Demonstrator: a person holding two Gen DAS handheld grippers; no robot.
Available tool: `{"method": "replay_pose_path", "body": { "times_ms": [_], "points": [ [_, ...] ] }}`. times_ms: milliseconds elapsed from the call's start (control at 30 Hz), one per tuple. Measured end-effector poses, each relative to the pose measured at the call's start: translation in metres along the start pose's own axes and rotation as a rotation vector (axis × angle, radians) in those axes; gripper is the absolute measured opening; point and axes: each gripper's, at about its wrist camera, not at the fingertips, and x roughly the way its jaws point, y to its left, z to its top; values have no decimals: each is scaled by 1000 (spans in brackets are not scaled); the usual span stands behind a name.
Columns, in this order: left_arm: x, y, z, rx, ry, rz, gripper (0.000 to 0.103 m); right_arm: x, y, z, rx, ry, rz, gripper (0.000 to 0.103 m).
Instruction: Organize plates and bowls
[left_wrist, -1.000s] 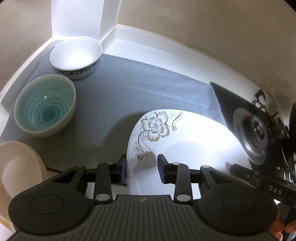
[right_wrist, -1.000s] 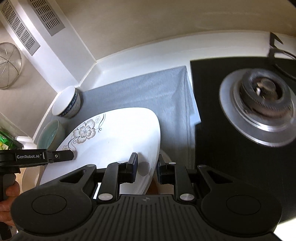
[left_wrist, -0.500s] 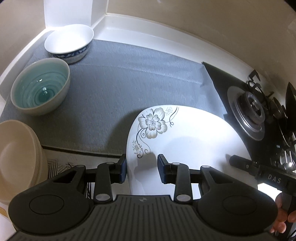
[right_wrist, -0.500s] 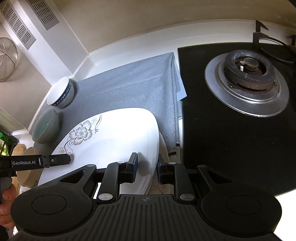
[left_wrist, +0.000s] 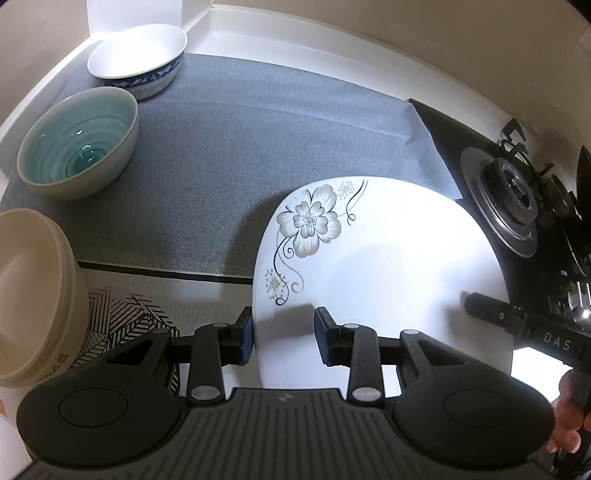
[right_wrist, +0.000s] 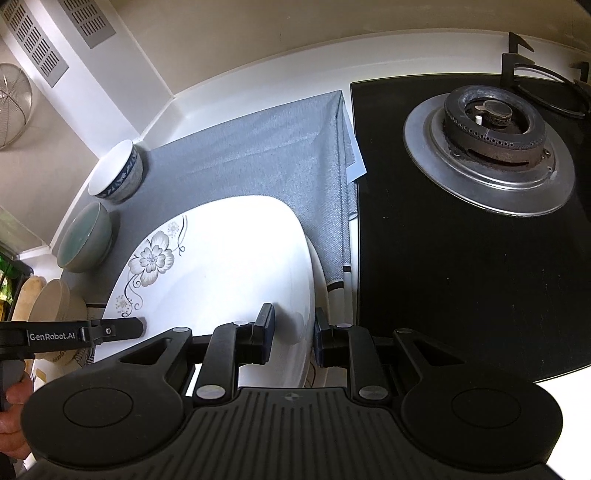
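A large white plate with a grey flower print (left_wrist: 388, 266) (right_wrist: 229, 266) hangs over the counter, held at both ends. My left gripper (left_wrist: 283, 338) is shut on its left rim, one pad under the edge and one on top. At the opposite rim my right gripper (right_wrist: 294, 334) is shut on the plate in the same way. Along the left of the grey mat (left_wrist: 258, 147) stand a teal bowl (left_wrist: 79, 142) (right_wrist: 86, 240) and a white bowl with a blue band (left_wrist: 138, 59) (right_wrist: 116, 171). A stack of cream bowls (left_wrist: 33, 295) (right_wrist: 51, 310) sits nearest on the left.
A black gas hob (right_wrist: 461, 266) with a steel burner (right_wrist: 487, 147) (left_wrist: 513, 203) borders the mat on the right. A patterned sheet (left_wrist: 125, 314) lies under the stack at the counter's front. White wall trim runs behind the mat. A hand (left_wrist: 569, 417) holds the right gripper's handle.
The plate, held in both grippers, has come back toward the counter's front and a little lower. The bowls now lie farther off, and the cream stack has come into fuller view.
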Motion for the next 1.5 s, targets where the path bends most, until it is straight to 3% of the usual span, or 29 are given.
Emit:
{"method": "replay_pose_path", "body": {
  "times_ms": [200,333,500,600,667,767,933,1133,1267,1500],
  "points": [
    [0,2,-1,-9,-8,-3,37,1,6,-1,-45,-1,-16,25],
    [-9,0,-2,8,-59,3,42,-2,14,-2,-107,-6,-48,26],
    [-22,-6,-1,44,-121,1,74,-9,19,-2,-163,-43,-108,33],
    [-29,-9,-1,66,-148,7,85,-14,20,0,-190,-63,-109,36],
    [-33,-10,-2,72,-153,5,86,-17,21,1,-189,-59,-104,39],
    [-38,-12,-3,72,-143,-2,103,-24,25,1,-181,-51,-95,49],
    [-50,-12,-14,99,-121,17,103,-37,43,-8,-214,-27,-53,64],
    [-62,-7,-25,80,-91,83,103,-52,61,-23,-217,0,-26,74],
    [-66,-4,-32,75,-76,124,103,-62,74,-30,-233,-22,-42,77],
    [-76,0,-49,89,-71,110,103,-75,89,-41,-254,-75,-90,80]
  ]
}}
